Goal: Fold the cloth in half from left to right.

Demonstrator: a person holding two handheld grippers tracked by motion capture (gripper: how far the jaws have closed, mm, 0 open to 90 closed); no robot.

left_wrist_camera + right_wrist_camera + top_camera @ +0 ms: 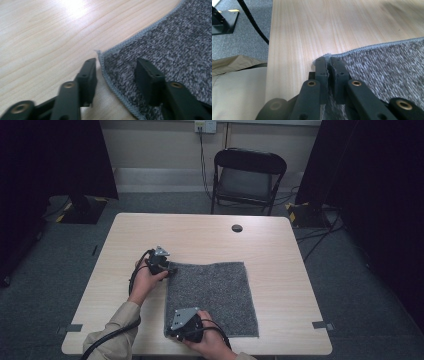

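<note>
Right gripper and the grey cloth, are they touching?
Touching. In the right gripper view, the right gripper has its jaws closed on the corner of the grey cloth, with the hem pinched between the pads.

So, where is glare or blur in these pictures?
Left gripper view: white glare on the wooden table, jaw bases blurred, grey cloth fairly sharp. Right gripper view: far tabletop soft. High view: dim room, dark corners.
</note>
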